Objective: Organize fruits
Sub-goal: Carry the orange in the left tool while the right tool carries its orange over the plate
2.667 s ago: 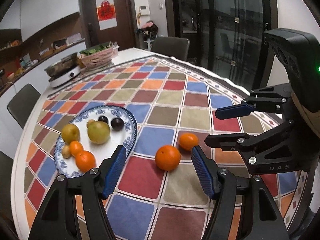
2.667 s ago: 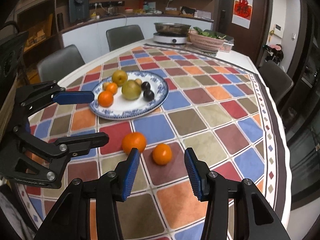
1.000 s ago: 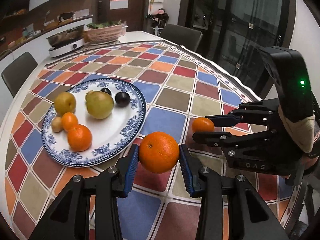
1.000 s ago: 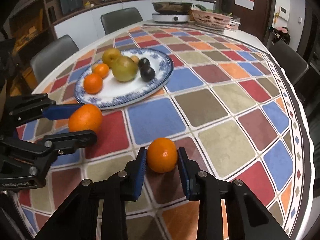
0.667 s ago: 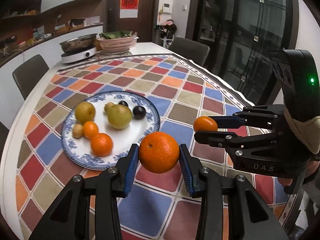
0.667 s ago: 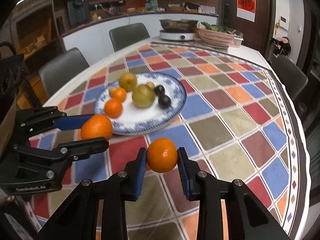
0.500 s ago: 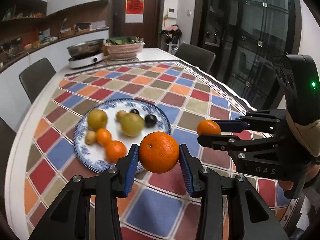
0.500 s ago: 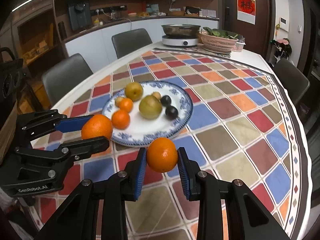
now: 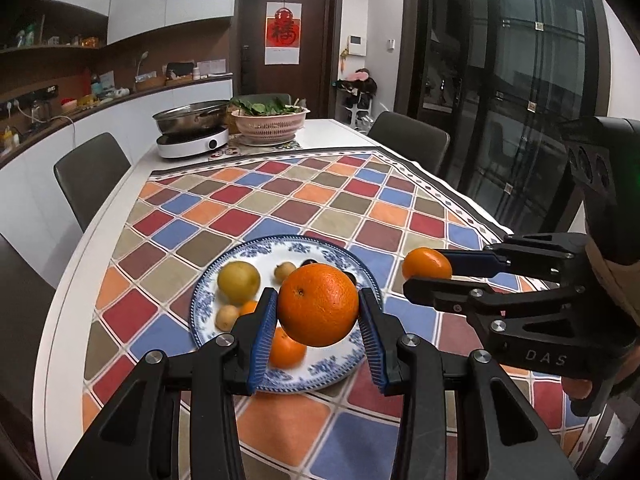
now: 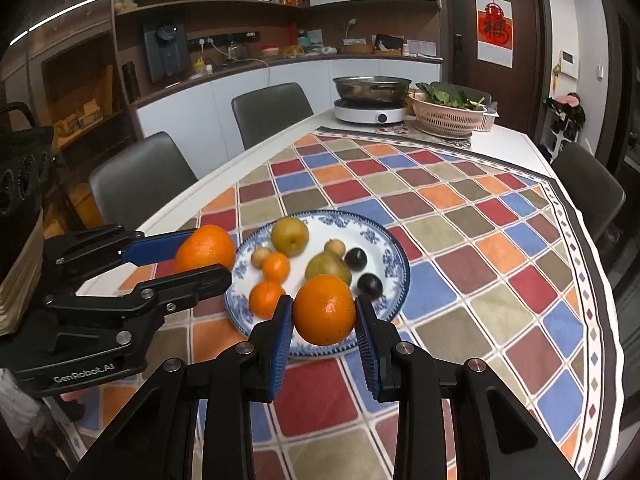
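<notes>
My left gripper [image 9: 318,328] is shut on a large orange [image 9: 318,305] held in the air over the near rim of the blue-and-white plate [image 9: 352,360]. My right gripper [image 10: 324,328] is shut on a smaller orange [image 10: 325,309], also lifted over the near edge of the plate [image 10: 394,252]. Each gripper shows in the other's view: the right one [image 9: 430,270] with its small orange [image 9: 426,264], the left one [image 10: 188,258] with its large orange [image 10: 205,247]. On the plate lie a yellow pear [image 10: 290,236], a green pear [image 10: 326,266], two dark plums [image 10: 356,258], small oranges [image 10: 276,267] and other small fruit.
A checked cloth [image 9: 280,200] covers the white table [image 9: 64,320]. At the far end stand a cooker with a steel pan [image 9: 192,136] and a pink basket of greens [image 9: 272,122]. Grey chairs [image 10: 140,184] line the sides. A person's hand [image 9: 576,388] holds the right gripper.
Both grippers closed on the oranges that lay on the cloth, lifted them off it and carried them toward the plate. Both views have tilted up, so more of the room shows.
</notes>
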Available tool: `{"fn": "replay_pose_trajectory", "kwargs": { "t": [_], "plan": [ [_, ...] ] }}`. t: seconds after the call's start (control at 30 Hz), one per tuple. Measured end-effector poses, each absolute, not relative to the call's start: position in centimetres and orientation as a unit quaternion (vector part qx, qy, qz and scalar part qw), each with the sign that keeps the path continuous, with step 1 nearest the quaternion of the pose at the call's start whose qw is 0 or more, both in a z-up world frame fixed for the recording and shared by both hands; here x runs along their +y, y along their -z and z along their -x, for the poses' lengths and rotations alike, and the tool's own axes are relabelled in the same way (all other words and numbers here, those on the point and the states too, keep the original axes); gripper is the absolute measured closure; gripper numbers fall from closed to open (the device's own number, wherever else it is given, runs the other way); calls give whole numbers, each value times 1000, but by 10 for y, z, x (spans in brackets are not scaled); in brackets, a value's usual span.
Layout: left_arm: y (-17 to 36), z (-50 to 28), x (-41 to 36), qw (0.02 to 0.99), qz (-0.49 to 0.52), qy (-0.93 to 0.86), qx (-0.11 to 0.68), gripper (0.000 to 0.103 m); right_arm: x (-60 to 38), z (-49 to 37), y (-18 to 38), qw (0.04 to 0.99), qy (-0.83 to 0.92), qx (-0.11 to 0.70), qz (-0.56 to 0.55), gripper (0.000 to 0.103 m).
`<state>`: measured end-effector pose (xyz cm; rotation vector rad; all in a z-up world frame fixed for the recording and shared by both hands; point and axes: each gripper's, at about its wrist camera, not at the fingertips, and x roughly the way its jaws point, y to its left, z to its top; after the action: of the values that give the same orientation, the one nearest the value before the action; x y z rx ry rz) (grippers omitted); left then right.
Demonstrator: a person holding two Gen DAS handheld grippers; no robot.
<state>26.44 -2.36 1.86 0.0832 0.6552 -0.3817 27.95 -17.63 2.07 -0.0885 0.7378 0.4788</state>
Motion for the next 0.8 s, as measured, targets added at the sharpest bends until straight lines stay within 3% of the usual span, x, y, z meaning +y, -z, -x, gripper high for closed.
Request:
{"fn": "replay_pose_trajectory", "kwargs": {
  "t": [0.4,0.8],
  "plan": [
    [-3,-314,-10,918,-30,186,350,63,-161,-307,-14,907,-213,361,26,71],
    [33,-350,-12,899,-54,182,394,63,-163,-340,30,887,-186,423,0,71]
  ]
}}
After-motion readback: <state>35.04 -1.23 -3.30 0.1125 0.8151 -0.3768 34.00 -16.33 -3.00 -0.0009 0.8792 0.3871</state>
